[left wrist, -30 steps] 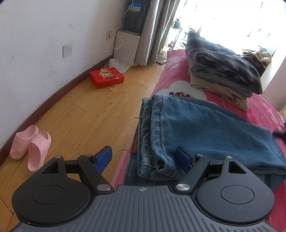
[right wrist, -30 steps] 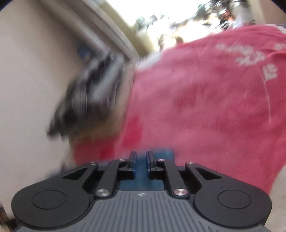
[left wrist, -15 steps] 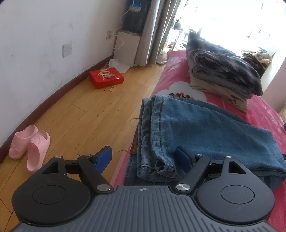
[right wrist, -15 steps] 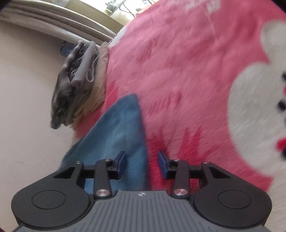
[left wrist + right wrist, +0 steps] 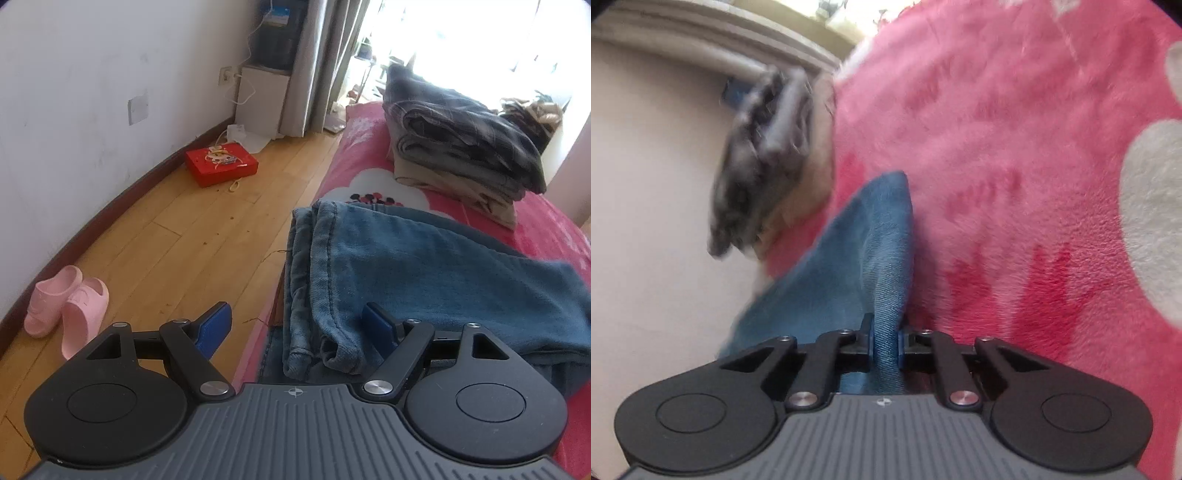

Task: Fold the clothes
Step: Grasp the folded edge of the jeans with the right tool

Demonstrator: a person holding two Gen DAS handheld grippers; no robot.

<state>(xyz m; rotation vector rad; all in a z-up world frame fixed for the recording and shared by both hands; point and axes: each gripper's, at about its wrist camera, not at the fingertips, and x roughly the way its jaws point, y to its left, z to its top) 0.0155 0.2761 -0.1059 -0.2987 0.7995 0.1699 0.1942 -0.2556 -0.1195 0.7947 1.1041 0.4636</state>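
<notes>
A pink blanket (image 5: 546,229) with white patches covered the bed and filled most of the right wrist view (image 5: 1034,184). On it, near the bed's edge beside the wooden floor (image 5: 166,240), lay the blue jeans (image 5: 406,266), folded into stacked layers with their hems and seams turned toward the floor side. Beyond the jeans, further along the bed toward the bright window, stood a pile of folded clothes (image 5: 461,147), dark plaid above, beige beneath; in the right wrist view this pile (image 5: 764,155) appeared blurred. The left gripper (image 5: 295,325) hovered over the near end of the jeans with its blue-padded fingers (image 5: 214,328) spread wide, one over the floor, the other over the denim; whether it touched the cloth could not be told. The right gripper (image 5: 886,338) was closed narrowly on a fold of the jeans (image 5: 882,258), the denim pinched between the two pads and rising in a ridge ahead of them. On the floor by the white wall lay a red box (image 5: 221,164) and, nearer, a pair of pink slippers (image 5: 68,306).
</notes>
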